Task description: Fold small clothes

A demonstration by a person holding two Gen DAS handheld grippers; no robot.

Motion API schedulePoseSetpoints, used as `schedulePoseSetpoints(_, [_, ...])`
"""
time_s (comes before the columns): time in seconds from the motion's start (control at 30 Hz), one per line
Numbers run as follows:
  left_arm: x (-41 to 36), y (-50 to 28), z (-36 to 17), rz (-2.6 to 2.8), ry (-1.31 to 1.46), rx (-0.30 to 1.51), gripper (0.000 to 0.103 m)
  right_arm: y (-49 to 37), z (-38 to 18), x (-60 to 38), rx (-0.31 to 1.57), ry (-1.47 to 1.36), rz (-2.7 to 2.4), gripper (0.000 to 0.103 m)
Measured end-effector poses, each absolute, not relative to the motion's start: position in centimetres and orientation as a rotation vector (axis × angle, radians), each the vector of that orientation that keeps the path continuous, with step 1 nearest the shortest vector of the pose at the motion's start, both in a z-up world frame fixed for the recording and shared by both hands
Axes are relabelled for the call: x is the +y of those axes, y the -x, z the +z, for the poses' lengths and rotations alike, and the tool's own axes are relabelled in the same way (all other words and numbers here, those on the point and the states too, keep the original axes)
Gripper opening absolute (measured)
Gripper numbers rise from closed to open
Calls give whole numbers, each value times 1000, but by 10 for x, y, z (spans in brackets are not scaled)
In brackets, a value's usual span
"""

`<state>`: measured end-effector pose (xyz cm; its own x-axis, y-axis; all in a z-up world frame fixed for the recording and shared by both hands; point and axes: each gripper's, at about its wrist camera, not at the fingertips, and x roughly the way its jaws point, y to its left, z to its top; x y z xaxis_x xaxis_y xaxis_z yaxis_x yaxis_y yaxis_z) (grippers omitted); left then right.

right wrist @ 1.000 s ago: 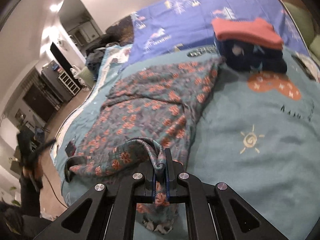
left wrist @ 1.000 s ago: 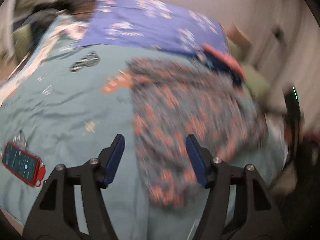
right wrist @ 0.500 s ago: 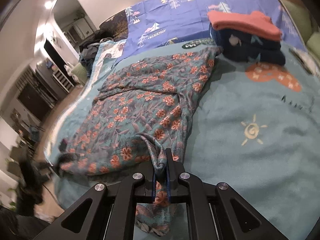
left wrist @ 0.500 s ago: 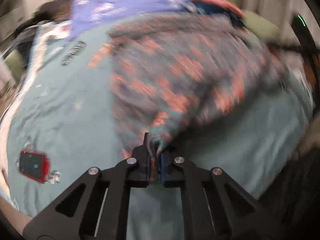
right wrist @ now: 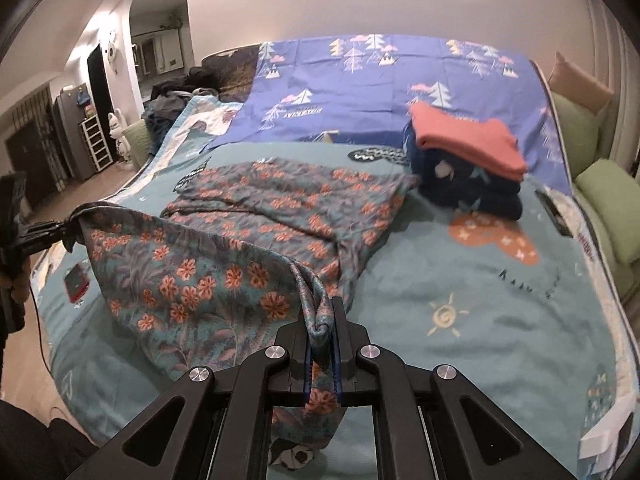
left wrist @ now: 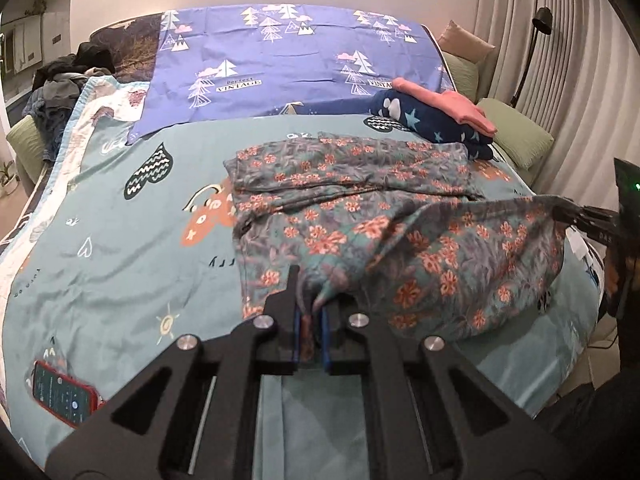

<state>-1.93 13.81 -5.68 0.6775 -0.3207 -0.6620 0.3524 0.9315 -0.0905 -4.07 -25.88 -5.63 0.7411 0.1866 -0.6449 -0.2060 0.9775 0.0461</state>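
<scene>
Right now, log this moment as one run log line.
task: fold small clothes | left gripper: shut on floral garment | right gripper: shut on floral garment | near edge lifted off bed | folded stack: beyond

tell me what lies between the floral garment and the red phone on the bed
Only bare teal bedsheet with small printed drawings; nothing sits between the floral garment and the red phone. The left wrist view shows that stretch best.

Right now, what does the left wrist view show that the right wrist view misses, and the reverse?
Only the left wrist view: the floor lamp by the curtain. Only the right wrist view: the doorway and white shelf rack. Both: the floral garment lifted at two corners, left gripper and right gripper shut on it, folded stack, red phone.
</scene>
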Motion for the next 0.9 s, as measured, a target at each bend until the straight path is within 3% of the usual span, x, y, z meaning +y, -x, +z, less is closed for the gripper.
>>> schedulePoseSetpoints(0.8, [142, -11, -57, -352, -25, 751, 9, 7, -40, -279, 680, 5, 174, 7])
schedulePoseSetpoints(0.9, [140, -14, -68, -365, -37, 784, 10, -4, -57, -289, 764, -67, 238, 15])
